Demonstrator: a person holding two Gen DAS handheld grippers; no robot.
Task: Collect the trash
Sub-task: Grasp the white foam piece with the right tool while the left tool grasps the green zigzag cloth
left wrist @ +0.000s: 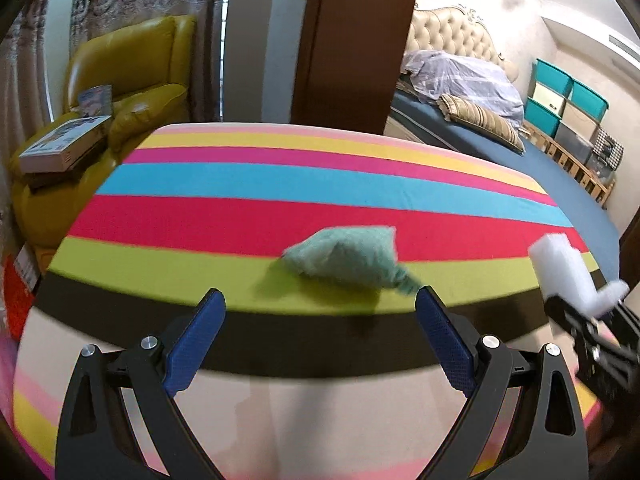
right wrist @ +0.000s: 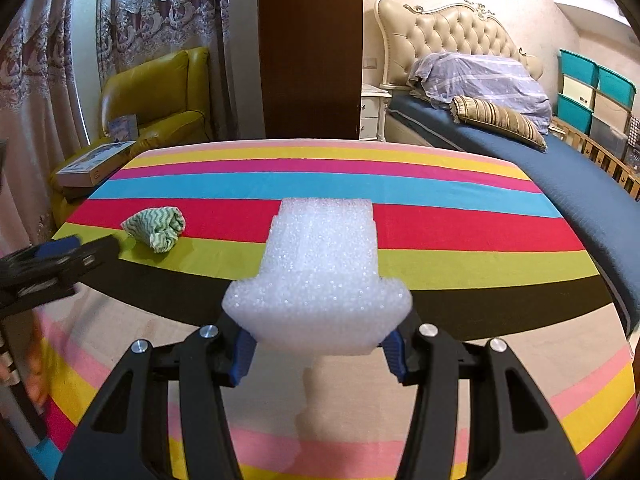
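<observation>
A crumpled green and white cloth (left wrist: 344, 258) lies on the striped table (left wrist: 240, 184), on its green stripe. My left gripper (left wrist: 320, 308) is open and empty, just short of the cloth. The cloth also shows in the right wrist view (right wrist: 156, 228), with the left gripper (right wrist: 76, 250) beside it. My right gripper (right wrist: 318, 350) is shut on a white foam piece (right wrist: 320, 276) and holds it above the table. The foam piece also shows at the right of the left wrist view (left wrist: 564, 276).
A yellow armchair (left wrist: 132, 80) with boxes (left wrist: 64, 144) stands behind the table at the left. A dark wooden panel (right wrist: 310, 48) stands behind the middle. A bed (right wrist: 560, 160) with pillows lies at the right, with teal storage boxes (right wrist: 592, 88) beyond.
</observation>
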